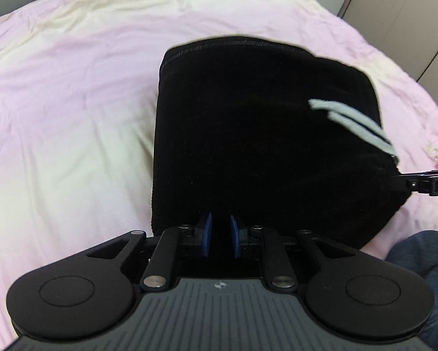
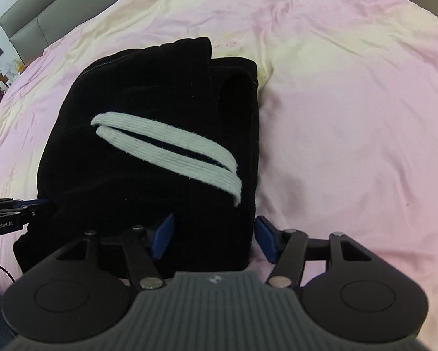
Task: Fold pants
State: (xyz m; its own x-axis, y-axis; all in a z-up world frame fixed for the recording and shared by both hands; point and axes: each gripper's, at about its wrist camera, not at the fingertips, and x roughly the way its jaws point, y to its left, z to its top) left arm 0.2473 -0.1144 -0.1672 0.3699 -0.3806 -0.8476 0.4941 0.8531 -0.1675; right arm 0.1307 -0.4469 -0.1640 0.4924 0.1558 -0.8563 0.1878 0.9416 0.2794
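Observation:
The black pants [image 1: 262, 146] lie folded into a thick bundle on the pink bedsheet [image 1: 72, 117]. Two pale cords [image 1: 353, 122] cross their top, seen large in the right wrist view [image 2: 166, 146]. My left gripper [image 1: 221, 231] sits at the bundle's near edge, its blue pads close together with dark fabric pinched between them. In the right wrist view the left gripper [image 2: 40, 204] bites into the pants [image 2: 160, 87] from the left. My right gripper [image 2: 214, 238] stands open with its pads wide apart, astride the bundle's near right corner. The left wrist view shows the right gripper [image 1: 406, 181] at the pants' right edge.
The pink sheet [image 2: 350, 117] spreads wrinkled on all sides of the bundle. A grey headboard [image 2: 43, 14] runs along the far left. Cabinet doors [image 1: 409, 14] stand beyond the bed. A person's jeans-clad leg [image 1: 423, 263] is at the near edge.

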